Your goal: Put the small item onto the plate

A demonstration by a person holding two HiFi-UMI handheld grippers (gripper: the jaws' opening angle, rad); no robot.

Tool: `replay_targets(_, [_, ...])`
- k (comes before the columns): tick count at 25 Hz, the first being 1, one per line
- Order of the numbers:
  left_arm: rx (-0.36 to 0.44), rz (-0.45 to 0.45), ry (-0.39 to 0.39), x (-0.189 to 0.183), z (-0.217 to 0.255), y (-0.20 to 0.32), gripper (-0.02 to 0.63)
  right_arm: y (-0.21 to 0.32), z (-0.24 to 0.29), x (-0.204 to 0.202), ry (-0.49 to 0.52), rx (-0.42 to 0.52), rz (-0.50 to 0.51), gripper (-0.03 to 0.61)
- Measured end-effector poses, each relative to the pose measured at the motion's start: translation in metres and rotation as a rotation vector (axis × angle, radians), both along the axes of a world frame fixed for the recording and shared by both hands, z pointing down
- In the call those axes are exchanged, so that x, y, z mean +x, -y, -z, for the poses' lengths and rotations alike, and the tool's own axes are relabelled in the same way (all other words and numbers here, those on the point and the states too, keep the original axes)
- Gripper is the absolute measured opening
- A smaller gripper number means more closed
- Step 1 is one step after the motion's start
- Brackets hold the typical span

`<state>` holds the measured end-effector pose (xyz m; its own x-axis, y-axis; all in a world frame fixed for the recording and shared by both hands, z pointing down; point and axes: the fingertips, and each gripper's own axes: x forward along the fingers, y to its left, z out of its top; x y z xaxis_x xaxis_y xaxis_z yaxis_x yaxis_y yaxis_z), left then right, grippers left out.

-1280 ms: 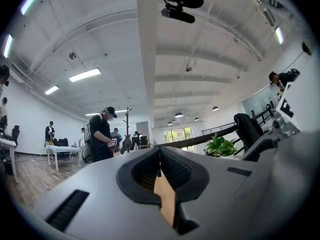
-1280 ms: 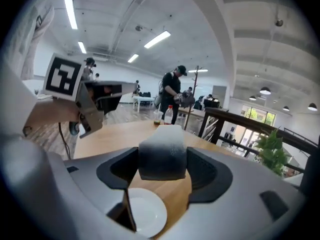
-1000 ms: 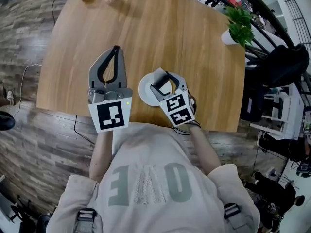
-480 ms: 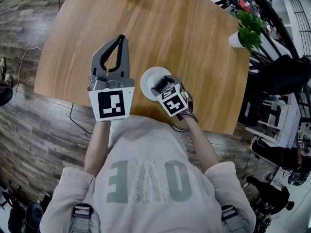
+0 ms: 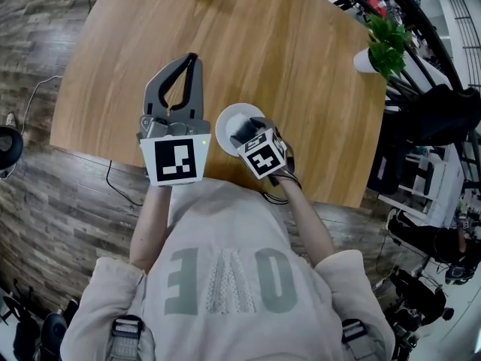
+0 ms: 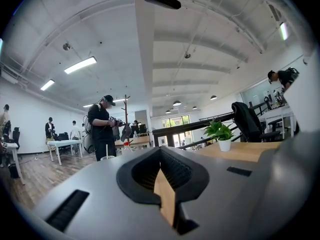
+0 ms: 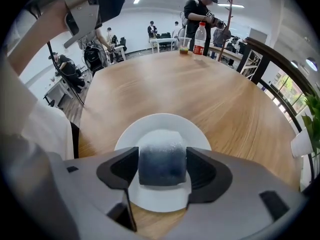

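The right gripper [image 7: 162, 170] has its jaws clamped on the small item [image 7: 162, 160], a dark grey-blue block with a rounded top that fills the gap between the two pads. The item sits squarely over the white plate [image 7: 148, 129], whose rim shows on all sides of it; whether its underside touches the plate cannot be told. In the head view the right gripper [image 5: 242, 134] tilts down over the plate [image 5: 228, 117], which lies close to the near edge of the desk [image 5: 248, 43], about midway along it. The left gripper [image 5: 191, 60] hangs just left of the plate, above the desk, its jaws together at the tips with nothing between them.
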<state>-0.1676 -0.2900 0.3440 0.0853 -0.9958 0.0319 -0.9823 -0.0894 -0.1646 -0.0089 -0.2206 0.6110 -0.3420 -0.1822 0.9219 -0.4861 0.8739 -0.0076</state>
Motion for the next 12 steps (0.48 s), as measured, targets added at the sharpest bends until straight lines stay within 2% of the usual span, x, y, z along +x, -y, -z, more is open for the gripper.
replay_targets(5, [-0.001, 0.005, -0.002, 0.0002, -0.0008, 0.0004, 0.008, -0.0033, -0.0021, 0.0002, 0.027, -0.034, -0.032, 0.304])
replay_targets(12, [0.003, -0.005, 0.013, -0.0004, 0.0018, 0.0064, 0.009, -0.0020, -0.0047, -0.0040, 0.027, -0.017, -0.056, 0.304])
